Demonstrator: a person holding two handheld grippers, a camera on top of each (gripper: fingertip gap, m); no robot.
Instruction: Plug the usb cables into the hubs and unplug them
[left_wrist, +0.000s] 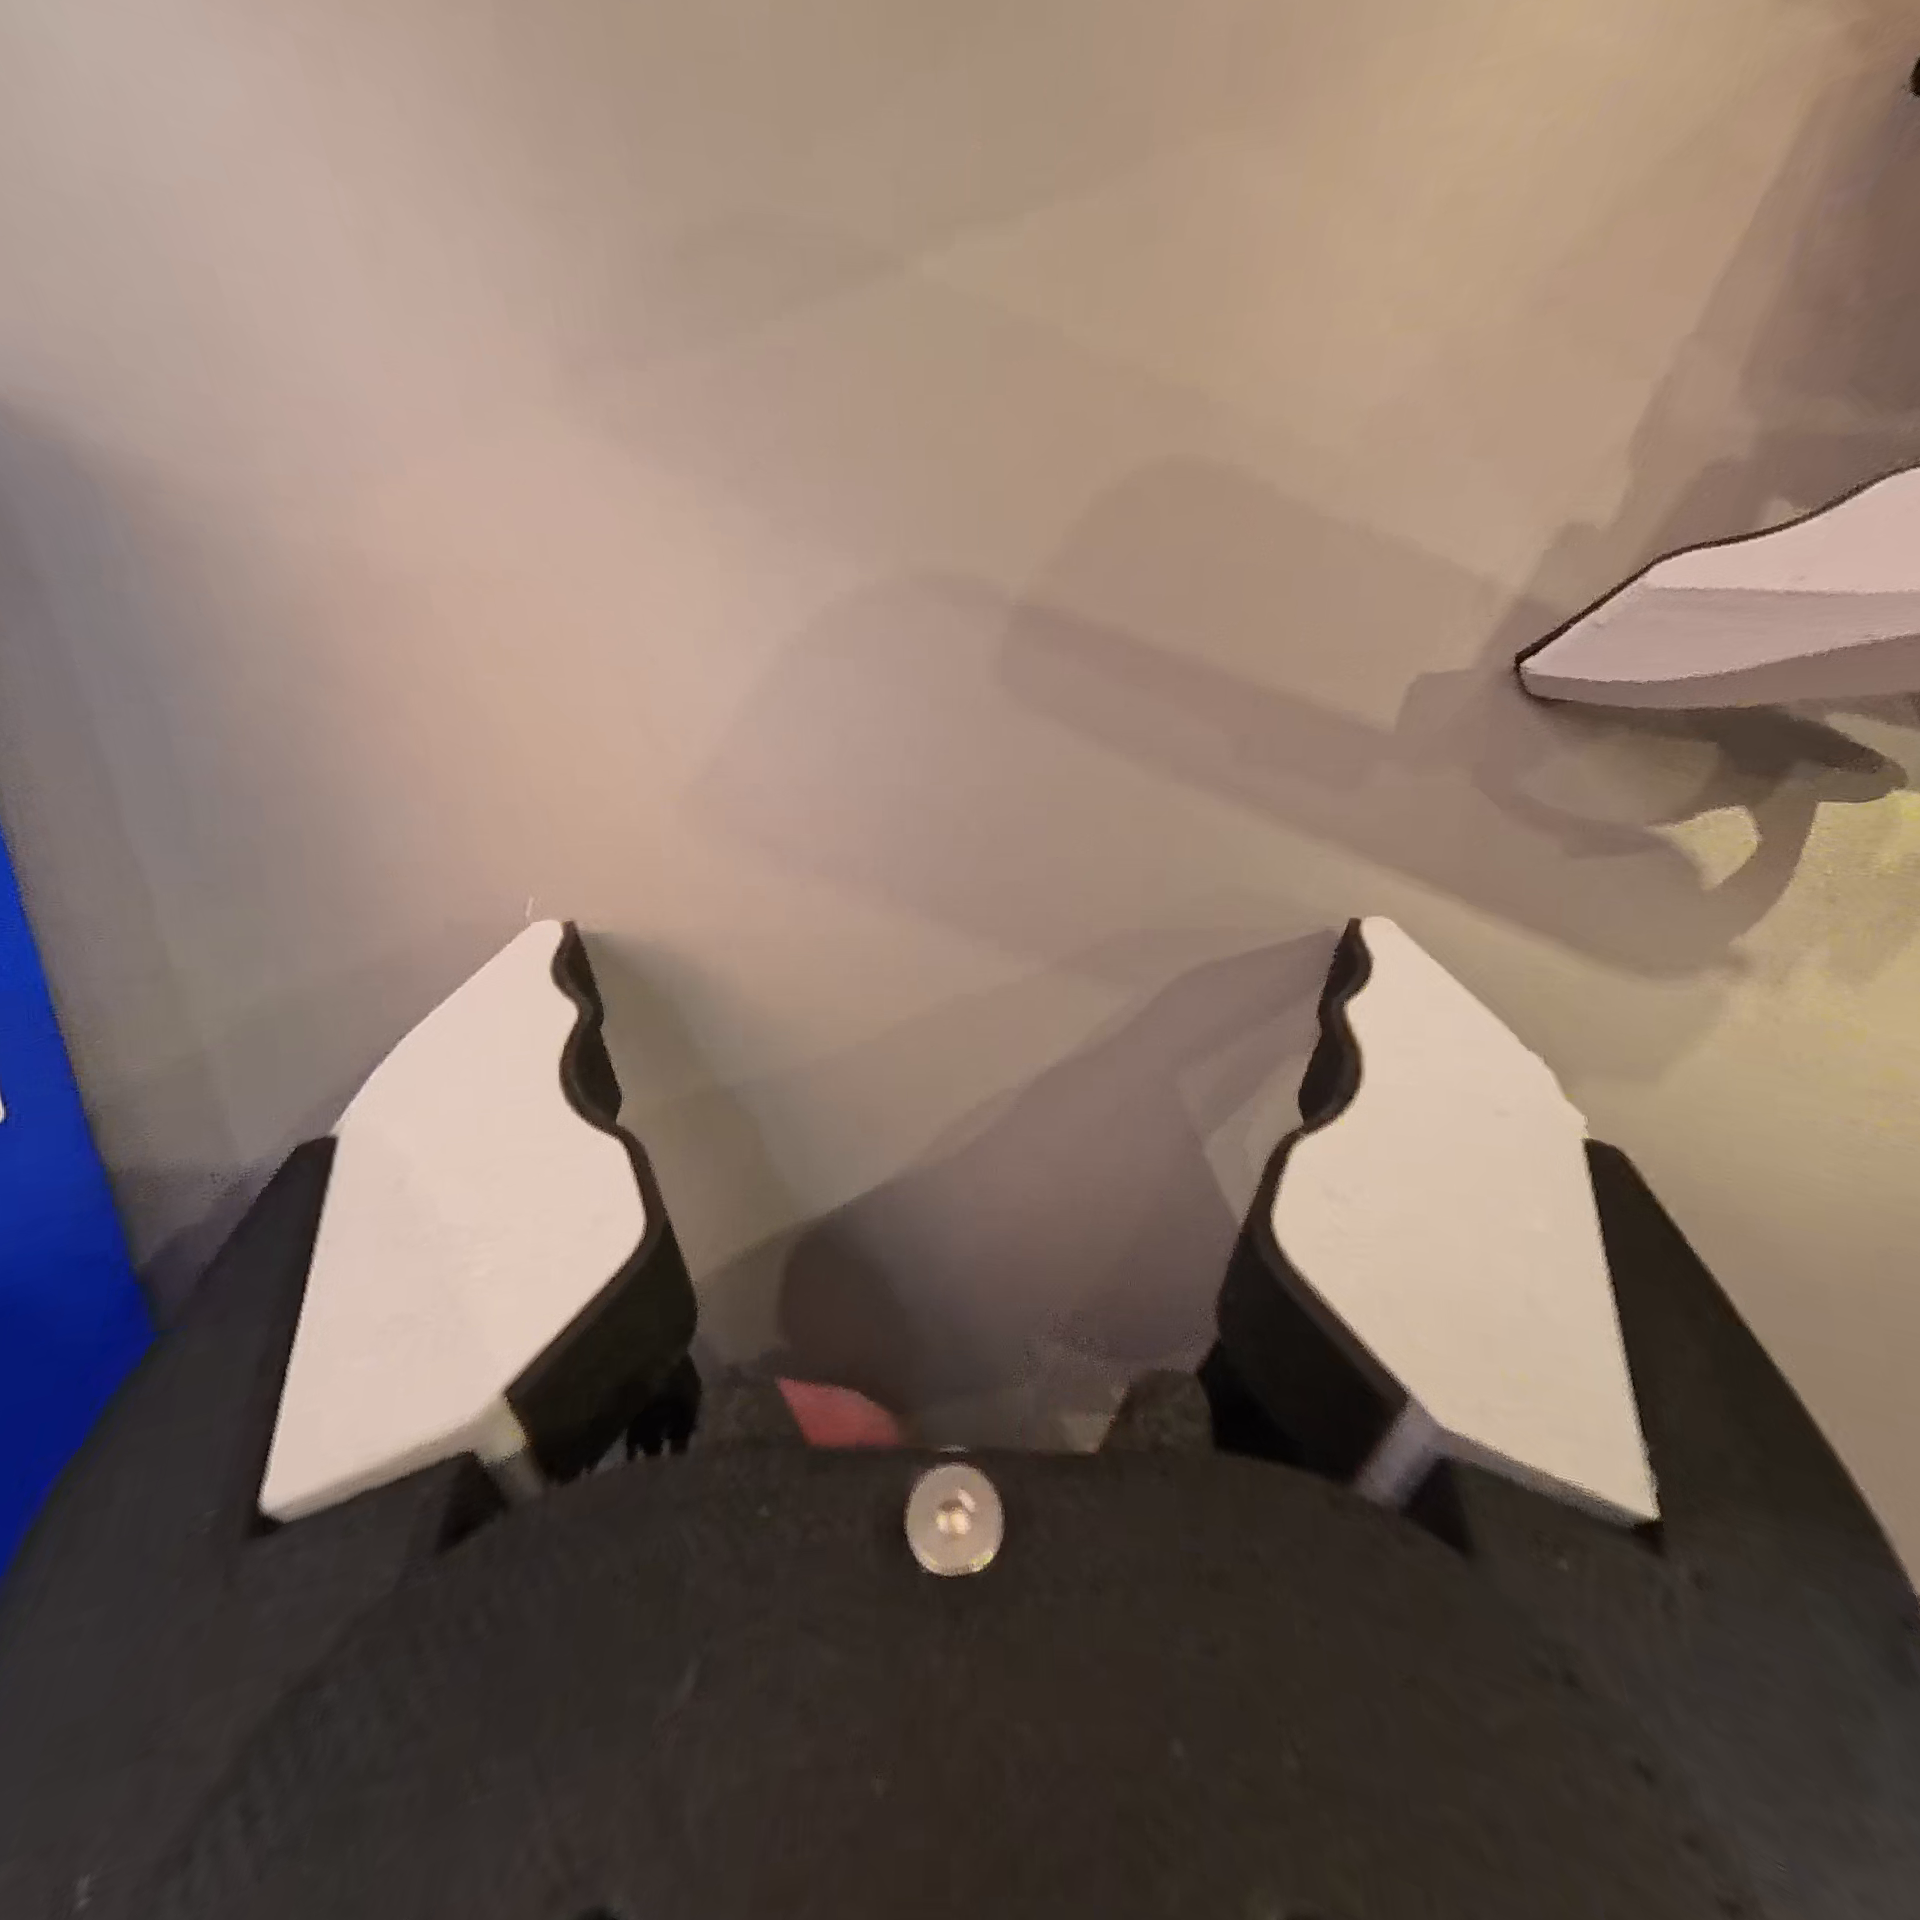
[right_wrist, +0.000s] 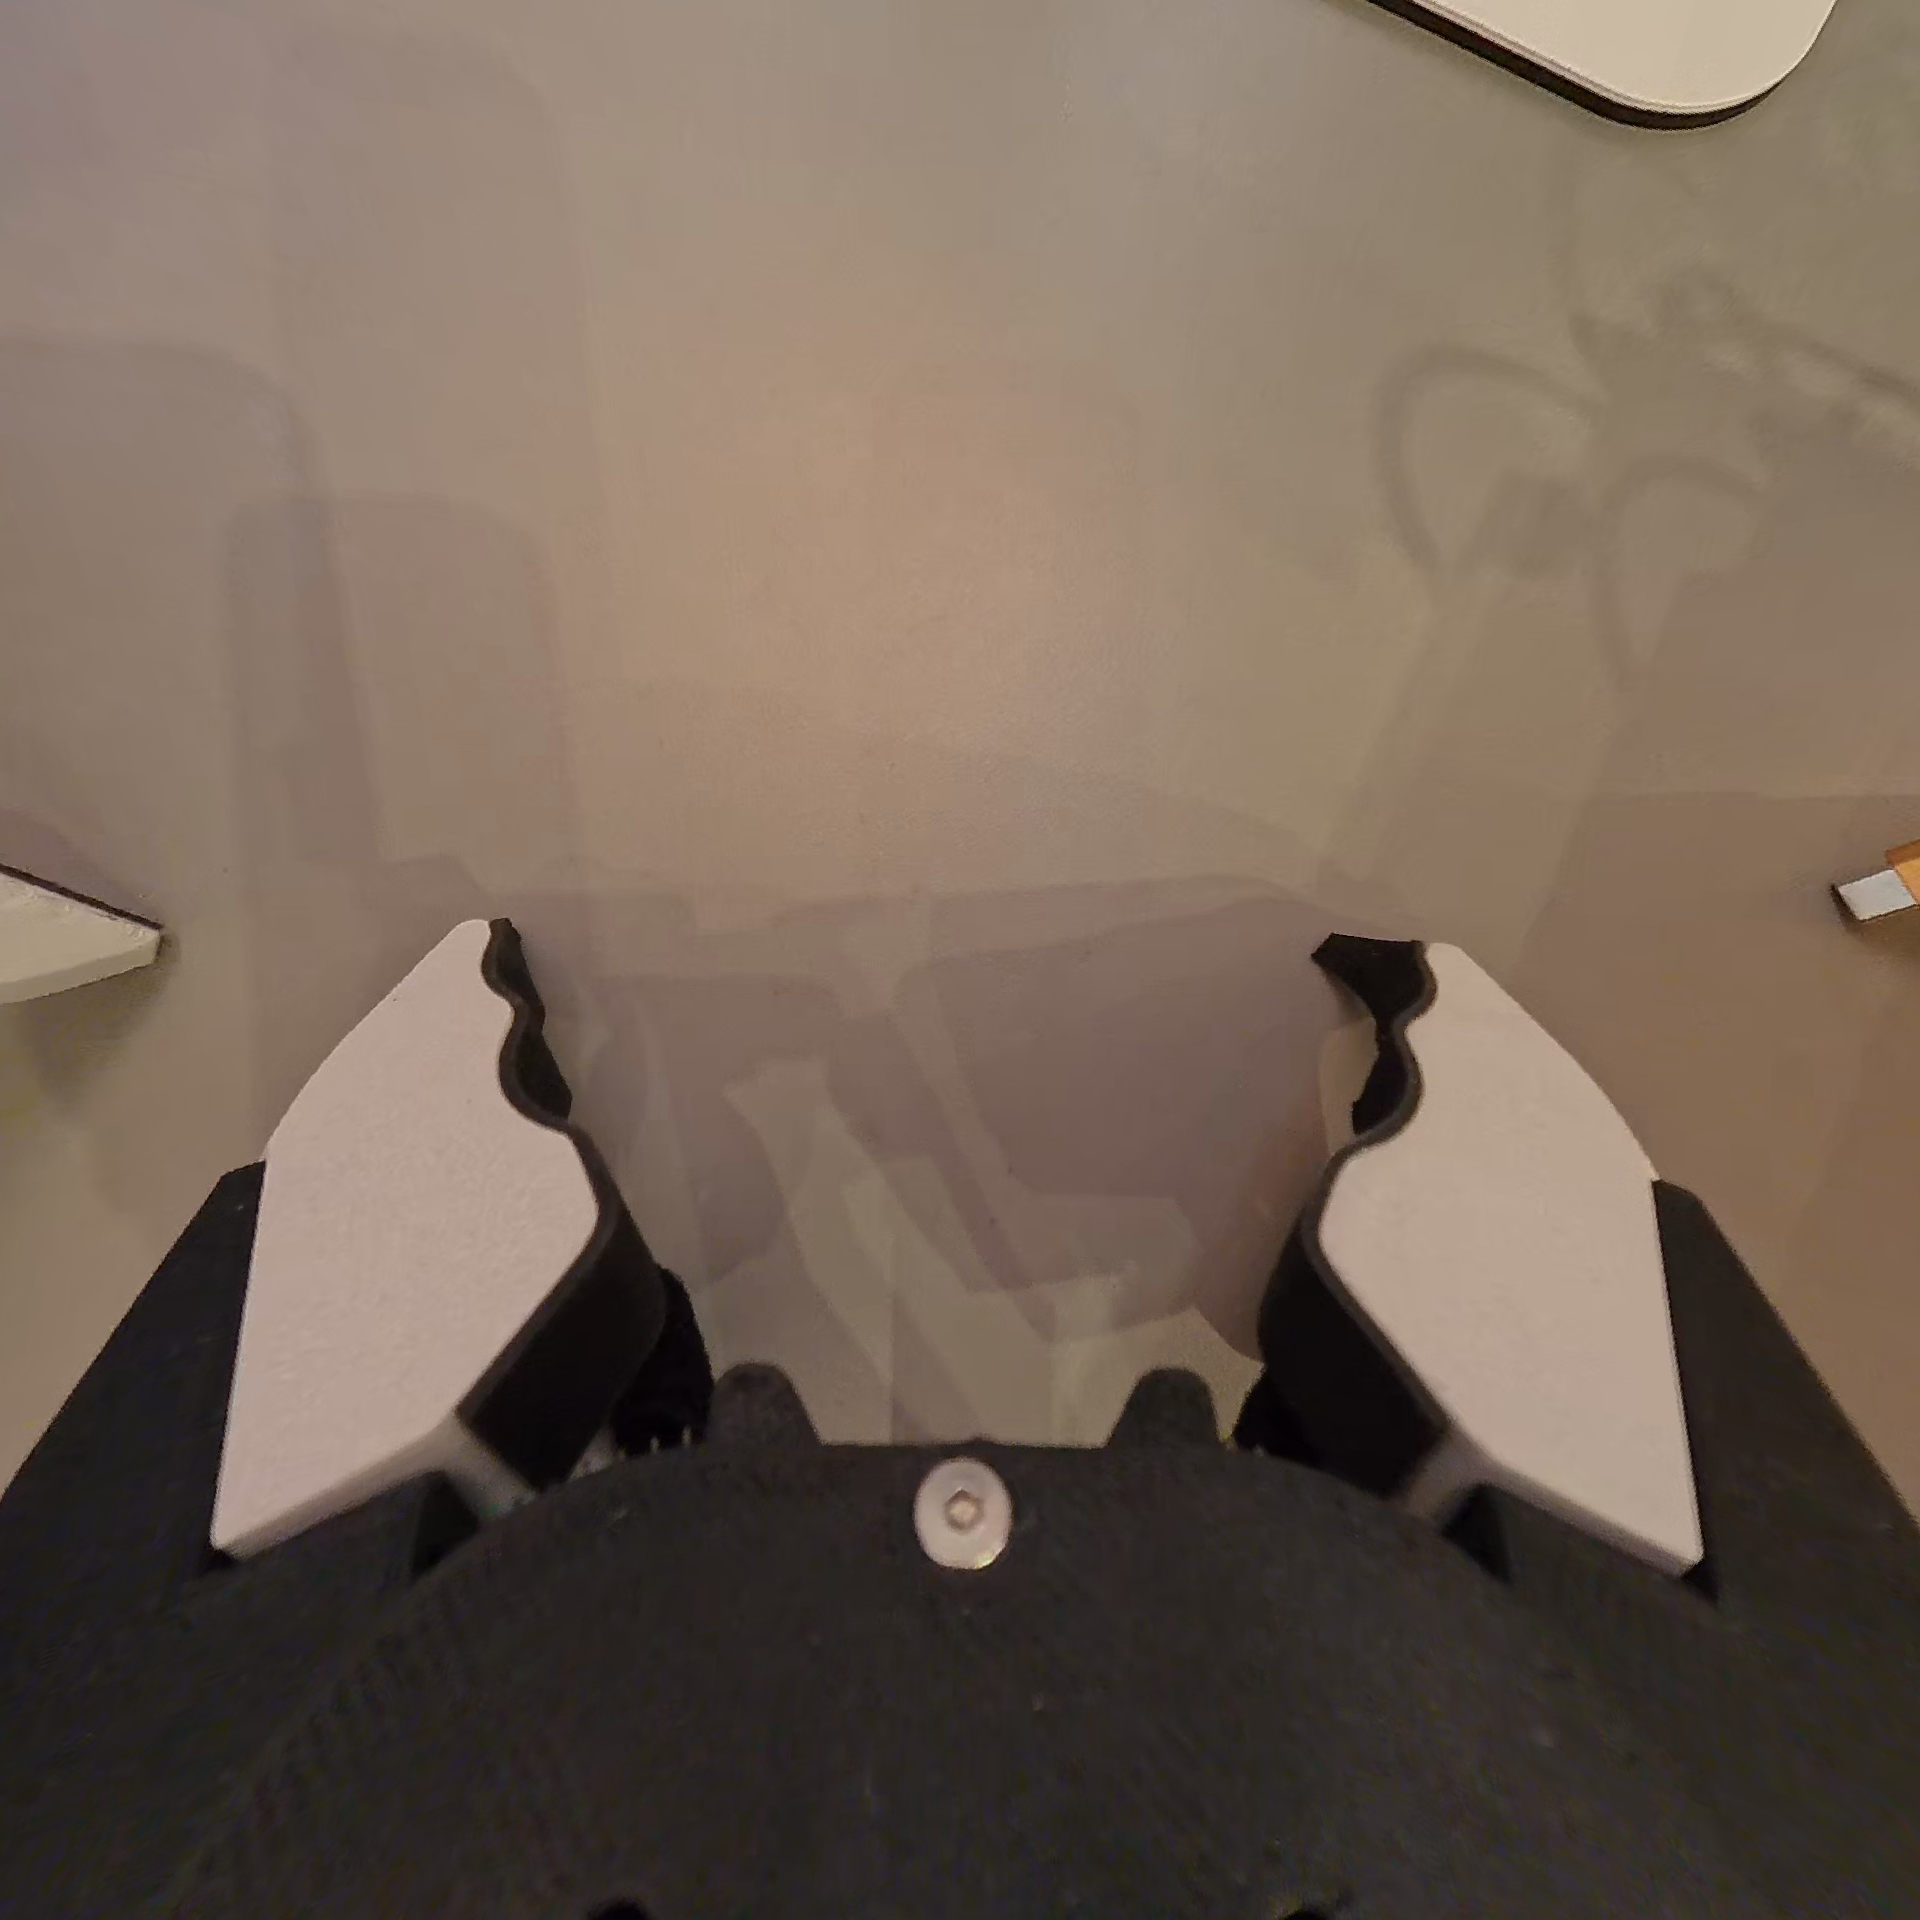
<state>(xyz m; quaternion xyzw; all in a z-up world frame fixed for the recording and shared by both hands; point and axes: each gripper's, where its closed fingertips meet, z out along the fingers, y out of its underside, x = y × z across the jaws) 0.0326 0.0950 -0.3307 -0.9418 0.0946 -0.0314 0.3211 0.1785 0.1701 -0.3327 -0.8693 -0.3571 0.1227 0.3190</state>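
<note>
My left gripper (left_wrist: 961, 935) is open and empty, its white fingers spread wide over a bare beige table (left_wrist: 831, 416). My right gripper (right_wrist: 914, 940) is also open and empty over the same table (right_wrist: 935, 520). A metal plug tip with a tan body (right_wrist: 1881, 888) pokes in at the right edge of the right wrist view; it looks like a USB cable end. No hub shows in either view. A finger of the right gripper (left_wrist: 1745, 623) reaches in from the right in the left wrist view. A finger of the left gripper (right_wrist: 62, 920) shows at the left edge of the right wrist view.
A blue flat object (left_wrist: 42, 1143) stands at the left edge of the left wrist view. A white rounded device with a dark rim (right_wrist: 1610, 62) lies at the top right of the right wrist view. Soft shadows of the grippers fall across the table.
</note>
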